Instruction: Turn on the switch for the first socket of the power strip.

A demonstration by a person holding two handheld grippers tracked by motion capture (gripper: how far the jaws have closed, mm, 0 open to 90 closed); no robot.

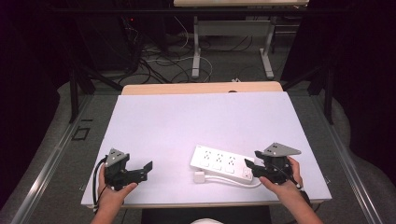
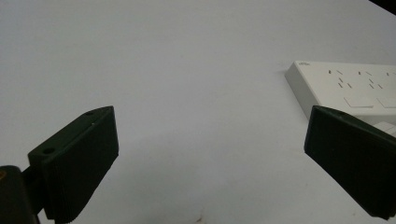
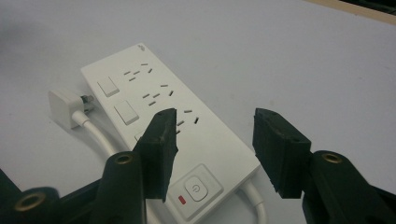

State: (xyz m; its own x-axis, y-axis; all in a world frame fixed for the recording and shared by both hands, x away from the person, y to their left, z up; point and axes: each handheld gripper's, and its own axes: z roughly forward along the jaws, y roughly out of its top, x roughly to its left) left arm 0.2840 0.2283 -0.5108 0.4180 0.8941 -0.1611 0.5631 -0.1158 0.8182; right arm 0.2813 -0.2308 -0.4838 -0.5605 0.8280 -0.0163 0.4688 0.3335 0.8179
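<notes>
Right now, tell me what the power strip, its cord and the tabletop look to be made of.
Power strip: smooth white moulded plastic, faint sheen, crisp slots.
Cord: white rubbery sheath, probably PVC; it bends in soft curves.
Tabletop: matte pale sheet, perhaps laminate or board; a wooden edge shows behind.

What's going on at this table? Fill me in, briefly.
A person holds a gripper in each hand over a white table. The right gripper hovers at the switch end of a white power strip, jaws apart and not gripping it. The strip's plug lies beside it. The left gripper waits open, off to the side.
</notes>
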